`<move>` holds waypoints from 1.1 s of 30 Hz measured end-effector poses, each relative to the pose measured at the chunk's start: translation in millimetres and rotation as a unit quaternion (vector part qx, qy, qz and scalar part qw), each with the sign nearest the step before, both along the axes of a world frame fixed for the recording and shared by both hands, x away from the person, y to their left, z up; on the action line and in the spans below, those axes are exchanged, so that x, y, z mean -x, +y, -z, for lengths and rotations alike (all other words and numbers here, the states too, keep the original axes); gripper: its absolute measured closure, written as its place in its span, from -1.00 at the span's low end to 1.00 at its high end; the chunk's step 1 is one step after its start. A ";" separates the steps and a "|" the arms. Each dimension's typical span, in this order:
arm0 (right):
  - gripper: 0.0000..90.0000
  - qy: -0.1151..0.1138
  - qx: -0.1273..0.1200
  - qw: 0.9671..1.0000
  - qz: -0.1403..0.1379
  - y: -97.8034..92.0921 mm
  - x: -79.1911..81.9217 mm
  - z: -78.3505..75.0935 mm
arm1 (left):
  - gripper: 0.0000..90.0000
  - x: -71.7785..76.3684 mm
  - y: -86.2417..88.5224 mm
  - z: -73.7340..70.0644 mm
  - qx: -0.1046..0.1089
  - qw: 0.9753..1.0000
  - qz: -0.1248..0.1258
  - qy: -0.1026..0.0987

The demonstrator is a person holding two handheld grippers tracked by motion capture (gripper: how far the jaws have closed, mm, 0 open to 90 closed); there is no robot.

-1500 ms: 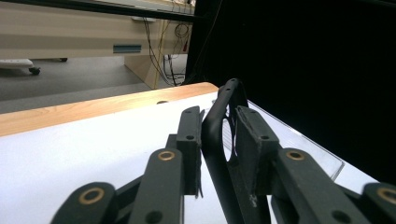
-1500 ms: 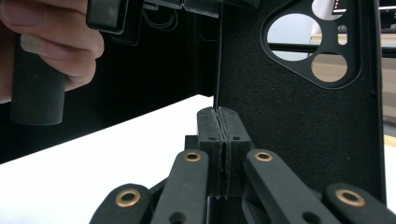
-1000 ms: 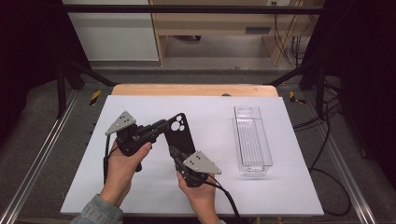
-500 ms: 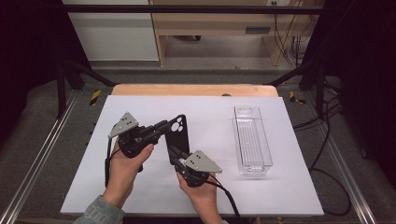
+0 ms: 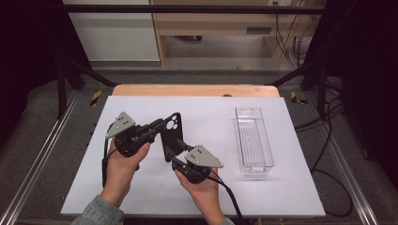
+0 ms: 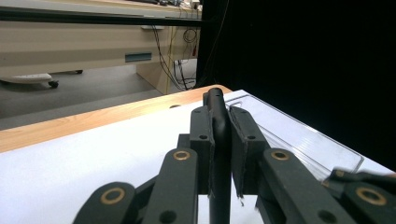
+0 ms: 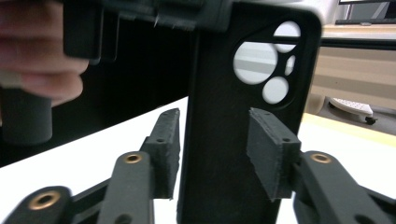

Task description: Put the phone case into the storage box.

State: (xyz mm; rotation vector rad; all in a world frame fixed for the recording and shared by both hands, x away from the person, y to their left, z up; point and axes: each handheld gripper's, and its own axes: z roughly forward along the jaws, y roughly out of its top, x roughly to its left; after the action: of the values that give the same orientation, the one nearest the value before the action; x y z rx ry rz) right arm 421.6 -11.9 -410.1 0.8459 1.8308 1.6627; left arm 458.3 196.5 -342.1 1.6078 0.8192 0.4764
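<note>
A black phone case (image 5: 172, 135) with round camera holes stands lifted off the white table (image 5: 234, 197), left of centre. My left gripper (image 5: 158, 125) is shut on its upper left edge; in the left gripper view the case (image 6: 218, 154) runs edge-on between the pressed pads of that gripper (image 6: 219, 122). My right gripper (image 5: 172, 153) is at the case's lower end. In the right gripper view its jaws (image 7: 219, 140) stand open, one pad on each side of the case (image 7: 219, 84), with the left gripper clamped at the top.
A clear plastic tray (image 5: 254, 140) lies lengthwise on the right side of the table, also seen as the clear tray (image 6: 299, 140). A wooden strip (image 5: 197, 90) borders the far edge. Metal rails (image 5: 42, 154) and cables run alongside the table.
The case has tilted up slightly and shifted a little left with my left gripper. The right gripper has stayed at its lower end.
</note>
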 end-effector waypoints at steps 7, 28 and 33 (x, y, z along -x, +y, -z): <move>-0.20 0.003 -0.003 1.000 -0.001 -1.6 -10.0 -26.2 | 0.79 -0.6 5.6 -1.2 -0.005 1.000 -0.006 -0.011; -0.82 0.025 0.035 0.999 0.013 -17.7 -4.8 -1.9 | 0.79 8.1 -12.5 3.9 -0.006 1.000 0.018 -0.022; -0.83 0.025 0.031 0.999 0.021 -19.0 -5.6 -2.3 | 0.79 12.0 -17.8 3.3 -0.004 0.999 0.026 -0.025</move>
State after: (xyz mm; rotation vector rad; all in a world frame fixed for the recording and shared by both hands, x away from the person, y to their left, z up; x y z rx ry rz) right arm 427.2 -30.9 -407.9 0.9012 1.8761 1.5649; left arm 446.2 178.8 -345.4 1.6136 0.7360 0.4811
